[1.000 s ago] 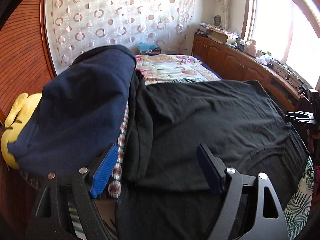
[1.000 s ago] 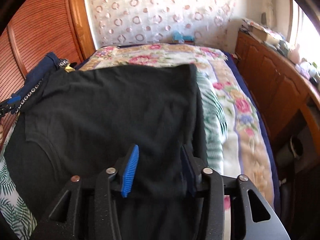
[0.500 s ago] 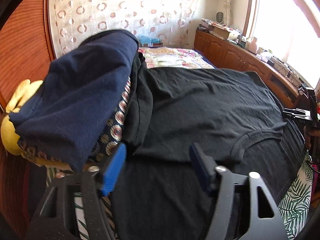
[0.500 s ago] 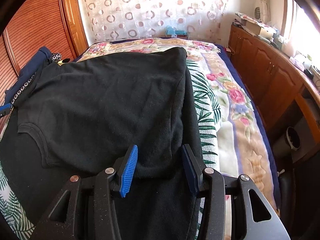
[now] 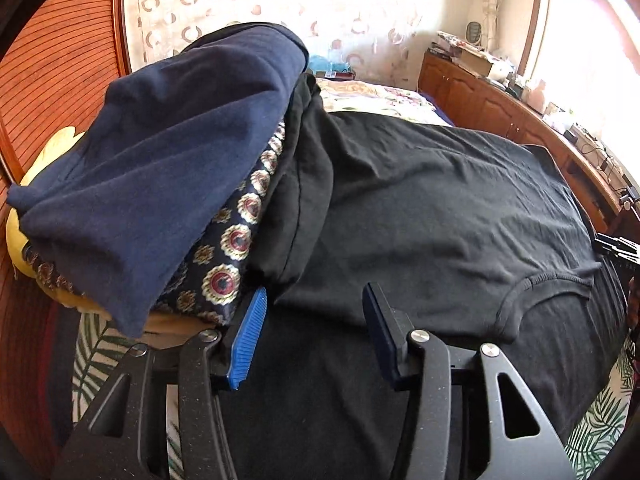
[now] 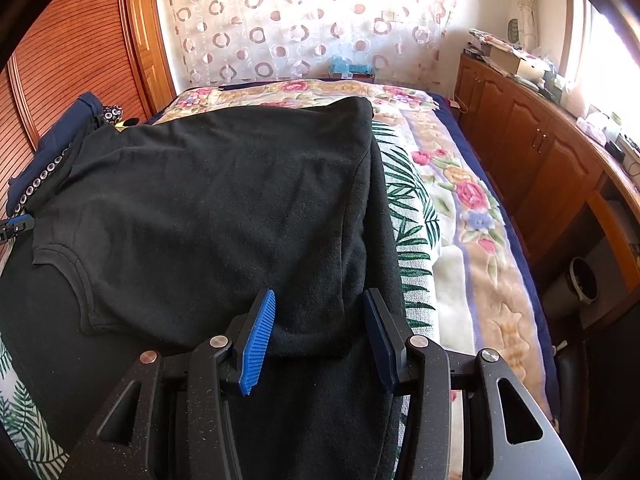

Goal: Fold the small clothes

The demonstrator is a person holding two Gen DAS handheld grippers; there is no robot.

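Note:
A black T-shirt lies spread on the bed, its top half folded down so the neckline faces me; it also shows in the right wrist view. My left gripper is open and empty, just above the shirt's near left fold edge. My right gripper is open and empty, its jaws either side of the shirt's near right corner, not closed on it. The tip of the left gripper shows at the left edge of the right wrist view.
A pile of folded clothes, navy on top over a patterned piece, sits left of the shirt. The flowered bedspread lies to the right. Wooden cabinets run along the right wall, a wooden wardrobe along the left.
Both grippers have drawn back toward me and risen a little. The shirt's folded edge, between the jaws earlier, now lies on the bed in front of them.

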